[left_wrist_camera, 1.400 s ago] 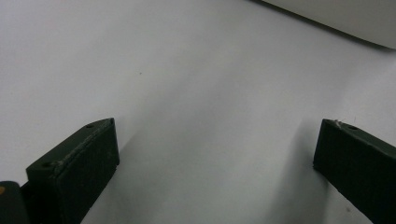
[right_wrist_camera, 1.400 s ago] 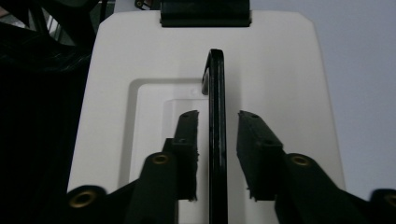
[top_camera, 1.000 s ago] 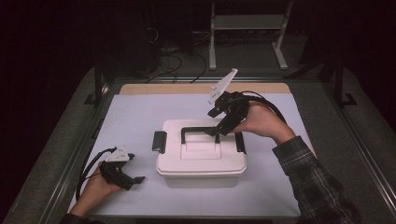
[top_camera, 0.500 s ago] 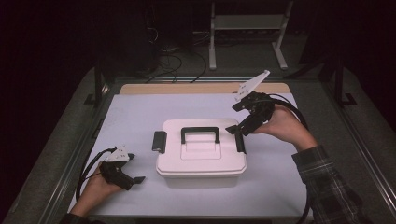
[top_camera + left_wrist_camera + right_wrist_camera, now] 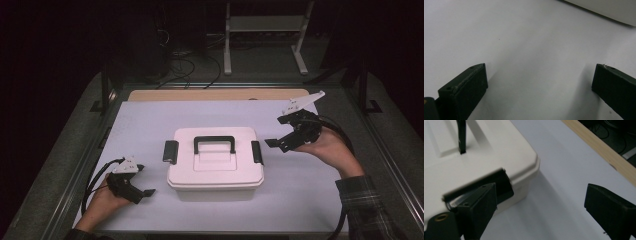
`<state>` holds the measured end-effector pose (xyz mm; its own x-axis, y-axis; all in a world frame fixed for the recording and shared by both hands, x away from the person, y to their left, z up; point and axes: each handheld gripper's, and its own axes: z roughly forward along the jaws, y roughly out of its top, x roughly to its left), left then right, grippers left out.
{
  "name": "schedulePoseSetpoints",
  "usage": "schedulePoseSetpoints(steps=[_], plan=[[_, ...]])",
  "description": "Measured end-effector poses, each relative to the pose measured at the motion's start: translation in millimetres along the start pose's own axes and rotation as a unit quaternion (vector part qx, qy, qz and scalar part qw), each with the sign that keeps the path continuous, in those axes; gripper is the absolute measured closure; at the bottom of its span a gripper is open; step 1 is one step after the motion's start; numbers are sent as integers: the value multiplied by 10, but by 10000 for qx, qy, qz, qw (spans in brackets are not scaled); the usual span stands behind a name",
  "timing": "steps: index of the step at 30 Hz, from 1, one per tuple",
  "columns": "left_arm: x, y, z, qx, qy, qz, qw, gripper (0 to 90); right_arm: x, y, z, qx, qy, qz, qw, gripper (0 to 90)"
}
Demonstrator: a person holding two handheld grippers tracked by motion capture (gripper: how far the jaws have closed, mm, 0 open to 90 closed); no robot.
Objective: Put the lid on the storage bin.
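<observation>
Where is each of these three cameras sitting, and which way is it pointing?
High view: above the person's side of the table, looking forward and down; both hands show, with the left gripper and the right gripper.
Left gripper view: rides the left gripper, facing the bare white table between its open jaws; a strip of the box crosses the top corner.
Right gripper view: rides the right gripper, facing the box's right latch between jaws that have just been opening, nothing between them.
Shared: all views show the white box.

A pale lilac-white sheet [image 5: 150, 125] covers a table whose light wooden far edge [image 5: 215, 94] stays bare. Beyond it the room lies dark: a grey carpeted floor [image 5: 260, 62], loose black cables [image 5: 182, 62], and a white metal-legged stand [image 5: 262, 30] at the back
</observation>
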<state>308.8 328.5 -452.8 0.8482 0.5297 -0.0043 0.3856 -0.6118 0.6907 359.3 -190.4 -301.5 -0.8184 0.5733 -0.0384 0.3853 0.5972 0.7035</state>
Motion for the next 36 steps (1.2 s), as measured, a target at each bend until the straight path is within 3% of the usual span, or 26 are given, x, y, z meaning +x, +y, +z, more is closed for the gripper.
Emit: schedulePoseSetpoints(steps=[5, 14, 29, 36], plan=[[1, 1, 0, 4, -3, 0, 10000, 0, -29, -231, 41, -107, -268, 265, 9992, 88], [-1, 0, 1, -5, 4, 0, 10000, 0, -15, -602, 153, -179, -510, 684, 9962, 73], [-2, -1, 1, -12, 9, 4, 10000, 0, 70, -1174, 368, -321, -1002, 1348, 9853, 24], [-1, -1, 1, -8, 8, 4, 10000, 0, 101, -1388, 482, -199, -1210, 1586, 9797, 4]])
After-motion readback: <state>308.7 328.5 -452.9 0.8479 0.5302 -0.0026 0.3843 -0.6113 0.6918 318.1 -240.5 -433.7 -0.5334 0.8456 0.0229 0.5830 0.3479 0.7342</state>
